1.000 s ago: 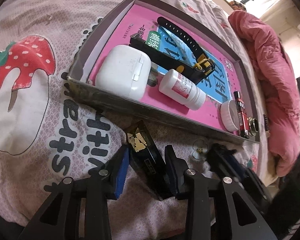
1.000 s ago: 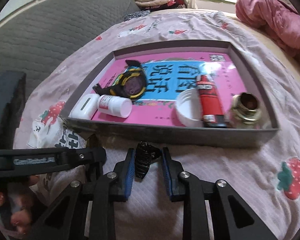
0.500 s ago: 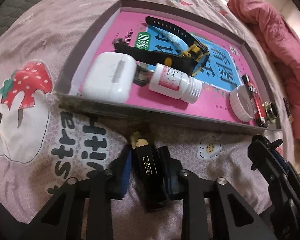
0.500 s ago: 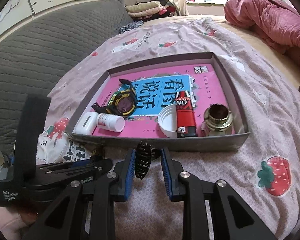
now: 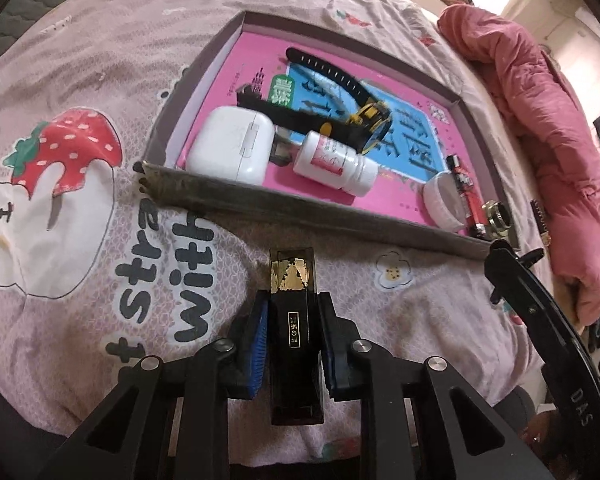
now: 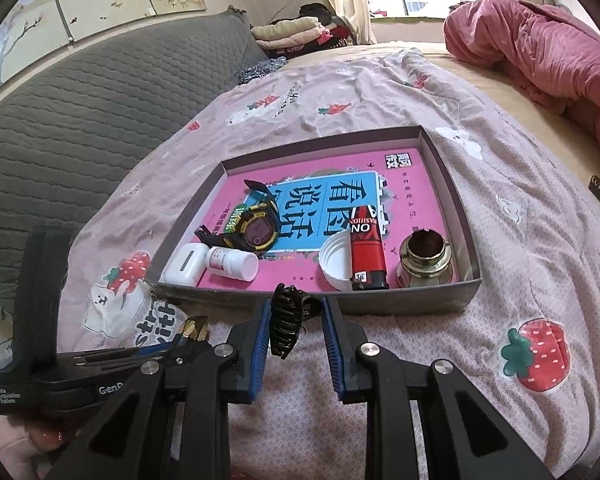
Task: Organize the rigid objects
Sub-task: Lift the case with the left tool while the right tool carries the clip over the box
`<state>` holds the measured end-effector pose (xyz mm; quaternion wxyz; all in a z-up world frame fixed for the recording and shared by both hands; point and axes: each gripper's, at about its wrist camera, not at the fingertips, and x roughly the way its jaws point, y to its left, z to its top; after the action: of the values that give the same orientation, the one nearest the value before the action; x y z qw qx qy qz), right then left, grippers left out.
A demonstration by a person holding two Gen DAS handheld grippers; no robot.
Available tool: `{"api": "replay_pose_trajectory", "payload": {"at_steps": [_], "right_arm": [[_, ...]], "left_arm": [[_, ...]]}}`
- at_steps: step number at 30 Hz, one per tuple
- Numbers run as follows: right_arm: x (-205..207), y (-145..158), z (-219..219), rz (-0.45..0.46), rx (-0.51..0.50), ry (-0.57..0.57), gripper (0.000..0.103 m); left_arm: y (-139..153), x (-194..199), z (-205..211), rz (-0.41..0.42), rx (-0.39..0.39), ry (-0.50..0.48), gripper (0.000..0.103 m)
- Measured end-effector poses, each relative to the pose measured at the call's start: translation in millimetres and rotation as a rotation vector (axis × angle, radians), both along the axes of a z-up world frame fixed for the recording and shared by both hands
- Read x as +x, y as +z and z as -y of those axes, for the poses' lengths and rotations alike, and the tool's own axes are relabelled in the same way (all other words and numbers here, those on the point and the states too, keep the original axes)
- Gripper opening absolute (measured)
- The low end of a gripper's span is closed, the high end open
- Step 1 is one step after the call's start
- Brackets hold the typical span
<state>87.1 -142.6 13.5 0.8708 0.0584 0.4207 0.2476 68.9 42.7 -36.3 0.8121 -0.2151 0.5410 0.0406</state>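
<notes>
Black box (image 5: 294,322) near tray edge (image 5: 300,210)

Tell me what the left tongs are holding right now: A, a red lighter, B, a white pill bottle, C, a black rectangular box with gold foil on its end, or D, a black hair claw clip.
C: in the left wrist view, the left tongs are shut on the black rectangular box, outside the tray.

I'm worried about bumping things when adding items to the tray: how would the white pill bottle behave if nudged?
The white pill bottle lies on its side on the smooth pink book cover, so it would probably roll. It looks like light plastic, likely rigid. The watch close behind might stop it.
</notes>
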Motion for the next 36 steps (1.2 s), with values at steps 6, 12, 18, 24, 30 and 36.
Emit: {"api": "replay_pose_trajectory", "payload": {"at_steps": [6,12,18,24,30,36], "right_arm": [[-1.4,5.6,-0.1,0.016,0.018,0.005,0.026],[-2.1,9.1,0.4,0.029,0.029,0.009,0.026],[-0.1,11.1,4.1,0.039,0.039,0.001,0.026],[4.4,12.0,5.3,0.056,0.033,-0.002,0.026],[12.1,12.2,1.8,0.08,0.022,0.0,0.026],[17.3,10.8,-2.4,0.105,-0.001,0.002,0.026]], "left_arm": [[23.0,-9.0,-2.5,0.047,0.04,-0.017,0.023],[37.3,-6.7,-3.1,0.088,0.052,-0.011,0.023],[47.3,0.4,-1.2,0.136,0.062,-0.016,0.023],[54.9,9.1,3.6,0.2,0.092,-0.045,0.023],[55.3,19.7,9.5,0.238,0.129,-0.077,0.023],[48.8,31.6,10.7,0.262,0.136,-0.09,0.023]]}}
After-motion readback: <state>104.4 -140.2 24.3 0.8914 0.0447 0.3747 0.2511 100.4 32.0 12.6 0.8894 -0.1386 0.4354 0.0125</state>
